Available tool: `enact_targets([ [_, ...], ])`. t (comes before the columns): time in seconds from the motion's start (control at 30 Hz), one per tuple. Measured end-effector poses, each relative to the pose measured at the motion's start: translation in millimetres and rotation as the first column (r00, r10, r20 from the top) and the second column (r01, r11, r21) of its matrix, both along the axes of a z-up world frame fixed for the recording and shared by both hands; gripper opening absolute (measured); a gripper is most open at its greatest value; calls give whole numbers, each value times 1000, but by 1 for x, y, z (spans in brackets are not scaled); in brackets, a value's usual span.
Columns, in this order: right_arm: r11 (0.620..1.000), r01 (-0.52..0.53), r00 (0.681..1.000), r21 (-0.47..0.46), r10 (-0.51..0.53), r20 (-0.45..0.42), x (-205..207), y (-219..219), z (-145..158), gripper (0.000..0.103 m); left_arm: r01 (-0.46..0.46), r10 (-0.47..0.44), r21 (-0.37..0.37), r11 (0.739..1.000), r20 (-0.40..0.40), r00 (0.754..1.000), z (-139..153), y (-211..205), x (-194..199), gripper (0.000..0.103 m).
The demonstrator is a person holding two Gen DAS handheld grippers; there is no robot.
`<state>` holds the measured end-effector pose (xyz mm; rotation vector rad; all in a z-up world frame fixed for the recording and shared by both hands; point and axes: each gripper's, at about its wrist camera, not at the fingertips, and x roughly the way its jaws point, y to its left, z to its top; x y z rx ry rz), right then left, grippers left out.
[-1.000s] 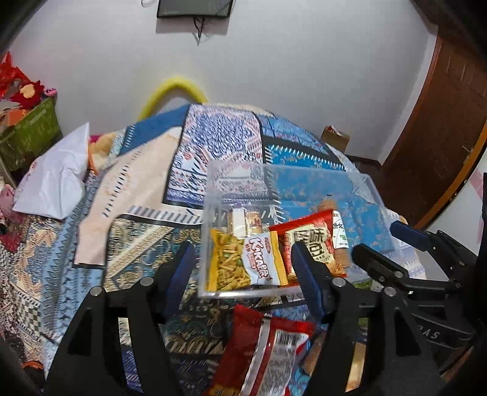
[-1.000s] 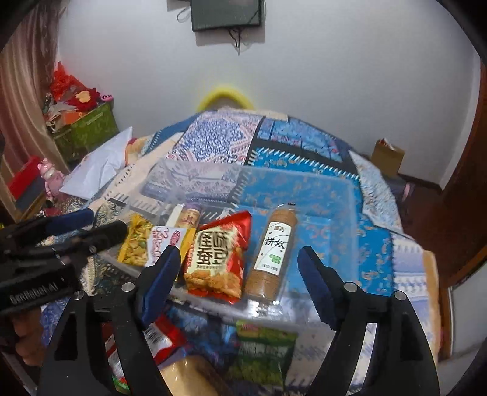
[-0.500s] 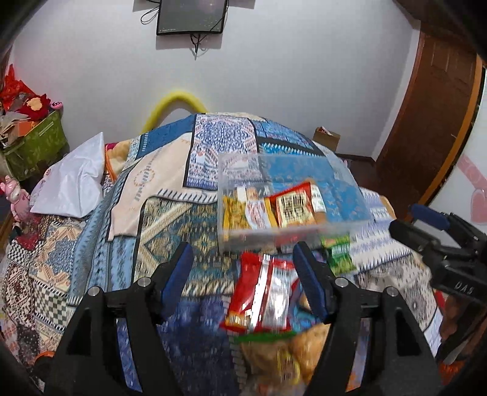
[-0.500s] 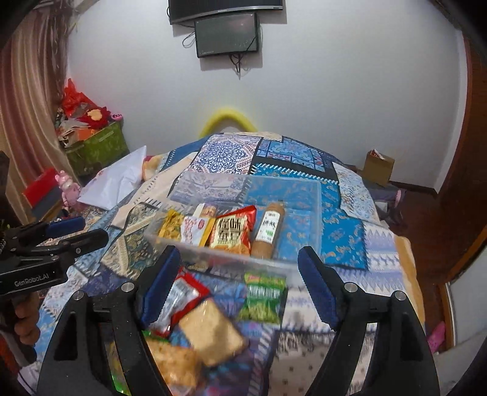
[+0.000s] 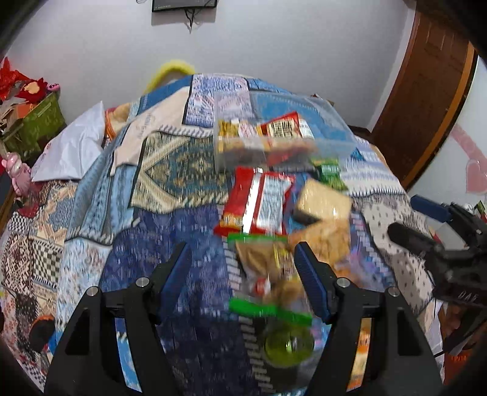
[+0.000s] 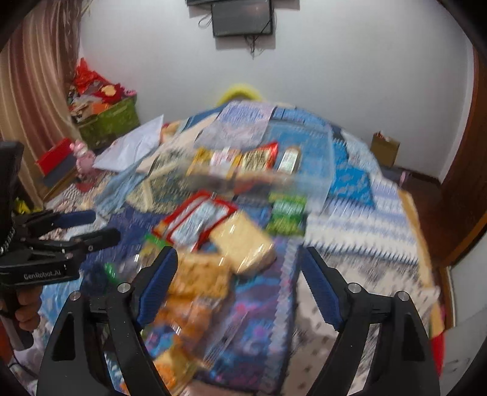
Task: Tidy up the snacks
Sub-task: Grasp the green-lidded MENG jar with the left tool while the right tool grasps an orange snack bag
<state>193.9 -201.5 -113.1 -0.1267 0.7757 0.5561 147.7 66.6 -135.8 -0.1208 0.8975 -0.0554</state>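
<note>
Clear plastic, that's the bin (image 5: pixel 331 143) everything centres on; it sits on the patchwork bedspread (image 5: pixel 170 170) toward the far side of the bed, long axis running left to right. Packets inside lie flat in a row with their long sides pointing away from the cameras: a yellow one (image 6: pixel 197 160), a white-and-red one, a red bag (image 6: pixel 258 158) with dark characters, and a brown tube-shaped pack (image 6: pixel 289 158) with a white label. None of that writing can be read through the motion blur.

Just in front of the bin, loose snacks are piled on the spread: a red and silver packet (image 5: pixel 258 201), a pale wrapped block (image 5: pixel 322 204), a small green packet (image 6: pixel 287 213), and orange-ish crackers (image 6: pixel 201 274) that are mostly smear. A clear bag with green bands (image 5: pixel 268 286) lies between the left gripper's fingers, and below it there's a yellow-green round thing, too blurry to name.

Left gripper (image 5: pixel 242 268) is spread wide, holding nothing. Right gripper (image 6: pixel 239 277) is likewise wide apart and empty, hovering over the pile. "GenRobot.AI" is readable on the left gripper's body in the right wrist view. A screen (image 6: pixel 242 16) on the wall is cut off at the top.
</note>
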Motion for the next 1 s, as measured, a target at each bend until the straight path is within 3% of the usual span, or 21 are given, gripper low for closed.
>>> enact_targets([
  [0.4, 995, -88, 983, -41, 81, -165, -22, 27, -61, 82, 7, -6, 15, 1000, -54, 999, -26, 1, -36, 69],
  [0.67, 990, -113, 977, -87, 95, -190, -20, 39, -77, 99, 10, -10, -7, 1000, -82, 997, -37, 0, -42, 69],
  [0.8, 992, -109, 974, -68, 93, -206, -15, 36, -81, 99, 27, -27, -7, 1000, -82, 996, -37, -6, -43, 69],
  [1.0, 994, -106, 973, -35, 96, -210, -9, 23, -75, 65, 45, -47, -20, 999, -92, 995, -39, -13, -45, 69],
])
